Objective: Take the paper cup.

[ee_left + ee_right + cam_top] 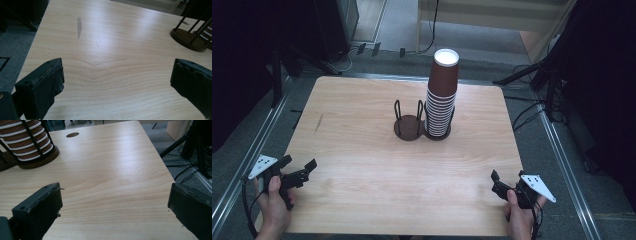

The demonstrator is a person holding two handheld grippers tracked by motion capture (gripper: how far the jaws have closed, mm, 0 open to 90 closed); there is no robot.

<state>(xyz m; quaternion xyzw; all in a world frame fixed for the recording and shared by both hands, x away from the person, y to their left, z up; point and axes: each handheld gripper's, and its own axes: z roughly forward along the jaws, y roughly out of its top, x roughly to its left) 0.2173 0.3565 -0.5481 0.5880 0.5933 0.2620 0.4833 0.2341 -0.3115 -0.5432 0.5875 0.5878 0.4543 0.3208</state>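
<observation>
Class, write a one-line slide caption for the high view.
Both tools, left tool and right tool, open at the table's near corners; stacked brown cups fill one holder slot.

Each hand holds a black two-jaw gripper — the left gripper (299, 169) and the right gripper (497, 183) both carry a pale grey three-cornered plate dotted with small dark marks on top. Thin black cables trail from each down past the wrists, and the forearms are bare of sleeves. Seen close, the jaws are blocky black slabs with worn, ragged-edged pads — each left-hand slab has a small round hole at its outer corner.
</observation>
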